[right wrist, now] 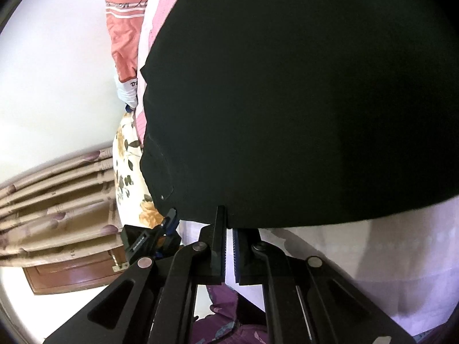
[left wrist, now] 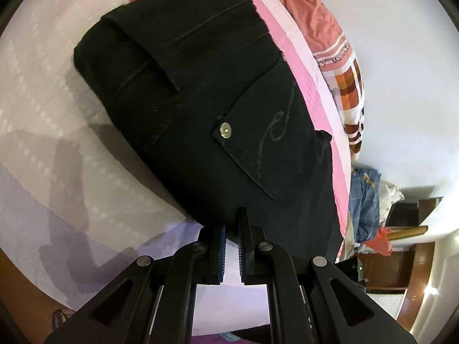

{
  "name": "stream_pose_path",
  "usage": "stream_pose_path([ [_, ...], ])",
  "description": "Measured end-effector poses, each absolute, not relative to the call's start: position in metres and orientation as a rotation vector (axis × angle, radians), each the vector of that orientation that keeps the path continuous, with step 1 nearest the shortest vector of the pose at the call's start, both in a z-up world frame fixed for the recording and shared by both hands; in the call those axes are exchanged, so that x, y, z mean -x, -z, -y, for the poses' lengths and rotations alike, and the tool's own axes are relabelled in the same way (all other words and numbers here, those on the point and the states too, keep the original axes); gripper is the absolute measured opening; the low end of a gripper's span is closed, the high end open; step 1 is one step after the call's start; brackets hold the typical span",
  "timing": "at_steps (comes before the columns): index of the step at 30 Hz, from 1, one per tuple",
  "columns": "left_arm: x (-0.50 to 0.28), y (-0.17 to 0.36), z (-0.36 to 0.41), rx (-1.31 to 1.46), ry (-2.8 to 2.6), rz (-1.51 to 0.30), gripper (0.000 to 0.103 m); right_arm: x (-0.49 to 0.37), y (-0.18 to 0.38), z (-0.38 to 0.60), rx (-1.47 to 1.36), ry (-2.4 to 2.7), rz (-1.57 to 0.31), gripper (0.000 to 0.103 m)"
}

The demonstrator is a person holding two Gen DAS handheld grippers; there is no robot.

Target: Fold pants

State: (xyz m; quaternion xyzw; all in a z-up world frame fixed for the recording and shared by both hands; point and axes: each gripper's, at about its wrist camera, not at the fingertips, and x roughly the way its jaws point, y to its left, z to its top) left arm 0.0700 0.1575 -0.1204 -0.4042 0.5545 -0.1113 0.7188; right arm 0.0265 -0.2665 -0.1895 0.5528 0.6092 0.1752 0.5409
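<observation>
Black pants [left wrist: 200,109] lie folded on a pale lilac and pink bedsheet [left wrist: 57,132]. A back pocket with a metal button [left wrist: 225,130] faces up. My left gripper [left wrist: 232,223] has its jaws nearly closed on the near edge of the pants. In the right wrist view the pants [right wrist: 287,100] fill most of the frame. My right gripper [right wrist: 228,220] is also nearly closed, pinching the pants' near edge. The left gripper [right wrist: 169,229] shows at the lower left of that view.
A checked orange and salmon blanket [left wrist: 330,37] lies beyond the pants by the white wall. A blue cloth pile [left wrist: 364,203] and wooden furniture [left wrist: 401,246] are at the right. Beige curtains [right wrist: 57,195] and a floral pillow [right wrist: 129,166] show in the right wrist view.
</observation>
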Motion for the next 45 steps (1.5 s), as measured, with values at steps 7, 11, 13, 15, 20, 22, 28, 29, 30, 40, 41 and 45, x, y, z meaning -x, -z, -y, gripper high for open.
stream_pose_path([
  [7, -0.073, 0.119, -0.155, 0.836, 0.259, -1.225, 0.009, -0.033, 0.184, 0.254, -1.329, -0.611, -1.61, 0.037],
  [11, -0.073, 0.118, -0.157, 0.833, 0.273, -1.228, 0.013, -0.059, 0.107, 0.253, -1.007, -0.769, -1.461, 0.04],
  [13, -0.071, 0.107, -0.154, 0.748, 0.254, -1.215, 0.016, -0.083, 0.065, 0.257, -0.738, -0.732, -1.319, 0.042],
  [15, -0.067, 0.093, -0.151, 0.648, 0.224, -1.187, 0.021, -0.107, 0.039, 0.249, -0.412, -0.688, -1.158, 0.055],
  [20, -0.059, 0.066, -0.152, 0.506, 0.135, -1.082, 0.026, -0.171, 0.061, 0.211, 0.007, -0.683, -1.097, 0.053],
  [22, -0.061, 0.062, -0.152, 0.494, 0.131, -1.049, 0.031, -0.194, 0.074, 0.202, 0.016, -0.726, -1.114, 0.045],
  [28, -0.087, 0.069, -0.147, 0.475, 0.135, -1.028, 0.031, -0.243, 0.099, 0.184, -0.027, -0.827, -1.15, 0.043],
  [29, -0.091, 0.071, -0.146, 0.473, 0.137, -1.028, 0.031, -0.247, 0.101, 0.179, -0.016, -0.837, -1.153, 0.043],
  [30, -0.097, 0.072, -0.145, 0.471, 0.14, -1.029, 0.031, -0.249, 0.104, 0.174, -0.01, -0.857, -1.161, 0.043],
  [40, -0.096, 0.073, -0.146, 0.509, 0.096, -1.005, 0.031, -0.243, 0.105, 0.154, 0.035, -1.077, -1.161, 0.015],
  [41, -0.095, 0.072, -0.146, 0.518, 0.089, -1.002, 0.031, -0.245, 0.107, 0.156, 0.04, -1.076, -1.166, 0.015],
  [45, -0.092, 0.052, -0.141, 0.469, 0.036, -0.952, 0.032, -0.265, 0.121, 0.163, -0.001, -1.061, -1.241, 0.017],
])
